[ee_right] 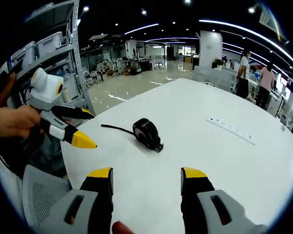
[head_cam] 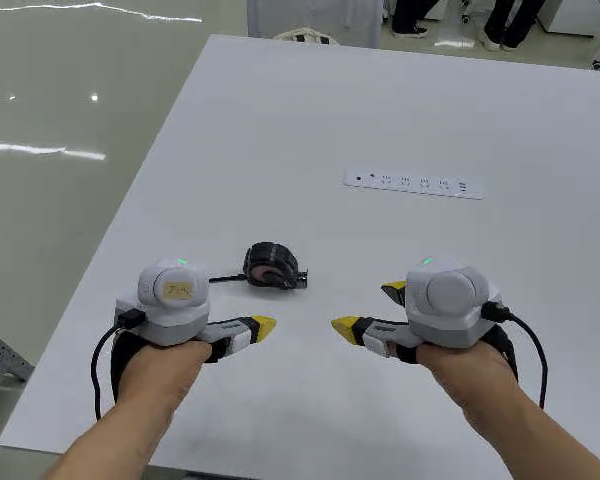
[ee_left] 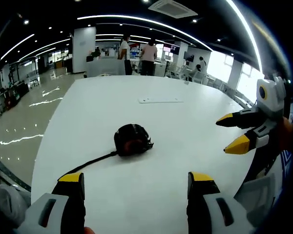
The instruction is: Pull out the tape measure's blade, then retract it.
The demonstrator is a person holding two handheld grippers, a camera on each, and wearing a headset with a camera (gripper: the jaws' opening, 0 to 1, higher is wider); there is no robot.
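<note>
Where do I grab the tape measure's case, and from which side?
Clamp the round tape measure case with the left gripper, coming from the strap side. The blade hook pokes out at the opposite end, so that probably keeps it free for the right gripper.

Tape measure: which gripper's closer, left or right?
Left. In the head view the left gripper sits just on the person's side of the tape measure; the right gripper is farther off to its right. Neither touches it.

Black tape measure (head_cam: pixel 272 266), reddish centre, on plain white tabletop (head_cam: pixel 380 120); white power strip (head_cam: pixel 413 184); left tool (ee_left: pixel 136 178) and right tool (ee_right: pixel 144 172): grey-white bodies, black yellow-tipped jaws.
</note>
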